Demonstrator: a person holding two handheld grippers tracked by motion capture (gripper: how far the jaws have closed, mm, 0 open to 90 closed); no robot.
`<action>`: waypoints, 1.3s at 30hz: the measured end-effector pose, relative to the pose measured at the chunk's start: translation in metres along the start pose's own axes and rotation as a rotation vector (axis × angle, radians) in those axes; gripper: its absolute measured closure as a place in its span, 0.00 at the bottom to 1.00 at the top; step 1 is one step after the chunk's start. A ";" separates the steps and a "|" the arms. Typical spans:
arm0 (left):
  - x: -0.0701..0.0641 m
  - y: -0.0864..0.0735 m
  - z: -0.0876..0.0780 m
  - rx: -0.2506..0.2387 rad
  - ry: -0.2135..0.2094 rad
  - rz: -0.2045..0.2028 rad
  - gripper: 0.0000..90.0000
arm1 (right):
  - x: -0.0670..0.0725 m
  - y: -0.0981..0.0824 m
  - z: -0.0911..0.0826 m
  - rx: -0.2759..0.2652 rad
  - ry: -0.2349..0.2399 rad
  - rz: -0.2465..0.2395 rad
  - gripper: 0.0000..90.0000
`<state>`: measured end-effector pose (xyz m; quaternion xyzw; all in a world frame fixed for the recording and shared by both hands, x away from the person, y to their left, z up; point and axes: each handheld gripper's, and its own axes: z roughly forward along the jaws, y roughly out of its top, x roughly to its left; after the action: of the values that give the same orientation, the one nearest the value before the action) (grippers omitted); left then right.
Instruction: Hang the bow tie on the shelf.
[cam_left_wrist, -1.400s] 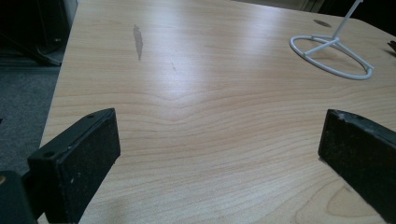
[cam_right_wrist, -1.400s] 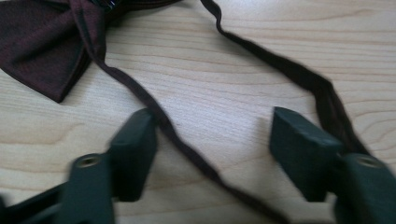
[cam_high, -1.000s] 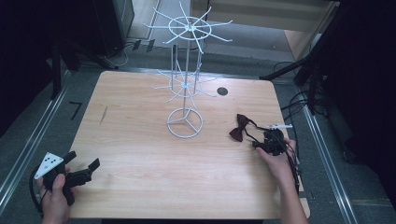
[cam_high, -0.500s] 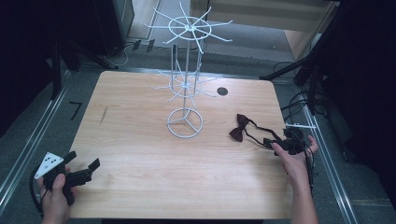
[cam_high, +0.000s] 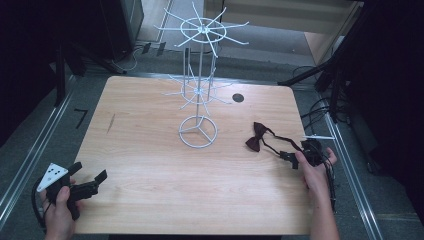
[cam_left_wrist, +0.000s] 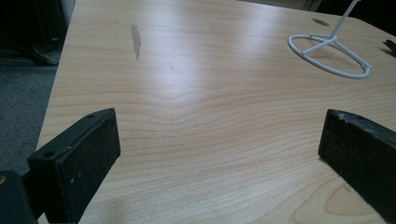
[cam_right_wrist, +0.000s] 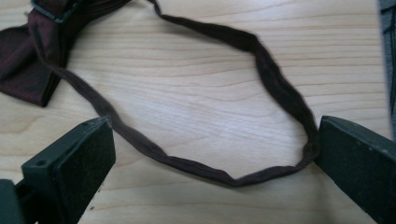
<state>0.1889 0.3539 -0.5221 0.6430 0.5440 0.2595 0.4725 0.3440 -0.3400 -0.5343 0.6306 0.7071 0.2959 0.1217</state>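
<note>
A dark maroon bow tie (cam_high: 256, 138) lies on the right part of the wooden table (cam_high: 150, 150), with its thin strap trailing toward my right gripper (cam_high: 300, 154). In the right gripper view the bow (cam_right_wrist: 28, 70) sits at the upper left. The strap loop (cam_right_wrist: 280, 93) lies flat on the wood between the wide-apart jaws of my right gripper (cam_right_wrist: 212, 140) and touches the right jaw. My left gripper (cam_high: 90, 172) rests open at the table's near left corner. In its own view the left gripper (cam_left_wrist: 219, 130) has only bare wood between its jaws.
A white wire display stand (cam_high: 199, 131) with two tiers of spoked hooks rises from a ring base at the table's middle; its base ring (cam_left_wrist: 329, 56) shows far right in the left gripper view. A dark round hole (cam_high: 238, 98) lies behind it. Cables run along the right edge.
My right gripper has moved right toward the table's edge, away from the bow, and the strap now stretches out to it. The left gripper has stayed put.
</note>
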 end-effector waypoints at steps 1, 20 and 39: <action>0.000 0.000 0.000 0.000 0.000 0.000 0.00 | 0.000 0.000 0.000 0.000 0.000 0.000 0.00; 0.000 0.000 0.000 -0.001 -0.003 -0.006 0.00 | 0.034 0.000 0.007 0.059 0.077 -0.100 0.00; 0.001 0.000 0.000 0.004 -0.007 -0.003 0.00 | 0.061 -0.003 0.003 0.028 -0.060 -0.187 0.73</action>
<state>0.1893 0.3545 -0.5222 0.6440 0.5439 0.2553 0.4735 0.3326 -0.2803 -0.5264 0.5720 0.7630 0.2543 0.1610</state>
